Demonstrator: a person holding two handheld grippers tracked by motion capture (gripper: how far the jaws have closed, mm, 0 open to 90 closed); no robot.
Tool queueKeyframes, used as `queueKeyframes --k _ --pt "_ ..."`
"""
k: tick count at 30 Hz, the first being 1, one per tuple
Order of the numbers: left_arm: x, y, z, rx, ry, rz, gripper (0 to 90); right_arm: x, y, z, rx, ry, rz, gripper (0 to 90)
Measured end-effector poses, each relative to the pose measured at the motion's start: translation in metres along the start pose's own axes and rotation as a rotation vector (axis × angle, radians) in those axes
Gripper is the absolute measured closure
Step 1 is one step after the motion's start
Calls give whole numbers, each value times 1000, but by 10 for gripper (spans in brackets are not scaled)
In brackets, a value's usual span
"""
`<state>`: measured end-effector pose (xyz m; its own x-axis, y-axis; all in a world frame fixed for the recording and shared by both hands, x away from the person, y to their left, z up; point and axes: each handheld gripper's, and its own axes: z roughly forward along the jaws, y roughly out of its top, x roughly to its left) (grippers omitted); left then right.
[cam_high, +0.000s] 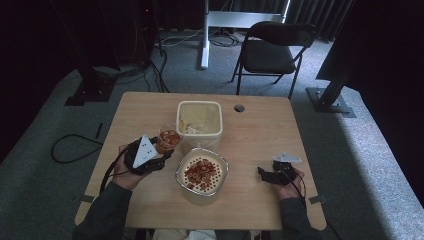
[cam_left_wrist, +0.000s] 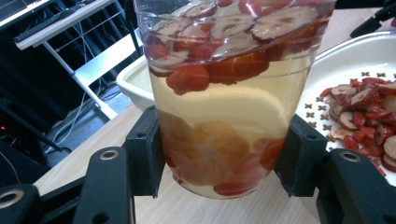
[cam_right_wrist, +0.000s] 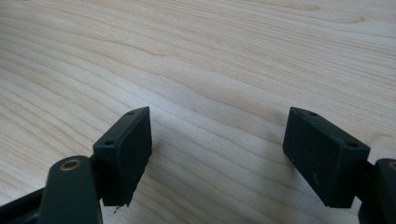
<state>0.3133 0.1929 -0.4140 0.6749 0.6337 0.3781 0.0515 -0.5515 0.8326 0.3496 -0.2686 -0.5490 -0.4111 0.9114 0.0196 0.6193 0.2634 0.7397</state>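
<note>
A clear plastic cup (cam_left_wrist: 229, 93) holds pale yellow liquid with red sliced fruit floating on top. My left gripper (cam_left_wrist: 224, 158) is shut on the cup, with a black pad pressed on each side of its lower part. In the high view the cup (cam_high: 169, 140) is at the table's left centre, gripped by the left gripper (cam_high: 165, 152). Just right of it stands a white perforated strainer bowl (cam_high: 202, 172) with red fruit slices in it, seen also as the strainer bowl (cam_left_wrist: 369, 60). My right gripper (cam_high: 261, 173) rests on the table at the right, open with nothing between its fingers (cam_right_wrist: 126, 154).
A cream rectangular container (cam_high: 199, 119) stands behind the cup and the strainer. The wooden table (cam_high: 260, 130) has a round cable hole (cam_high: 239, 108) near its far edge. A black folding chair (cam_high: 272, 50) and stand bases are on the floor beyond.
</note>
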Motion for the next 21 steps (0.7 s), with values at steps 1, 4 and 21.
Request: queueKeyframes --k 1,4,21 --pt "0 0 0 0 0 0 434 0 0 0 0 0 -1 233" --pt "-3 2 1 14 9 39 434 0 0 0 1 0 -1 233" --pt "-14 8 1 83 43 191 434 0 0 0 1 0 -2 233"
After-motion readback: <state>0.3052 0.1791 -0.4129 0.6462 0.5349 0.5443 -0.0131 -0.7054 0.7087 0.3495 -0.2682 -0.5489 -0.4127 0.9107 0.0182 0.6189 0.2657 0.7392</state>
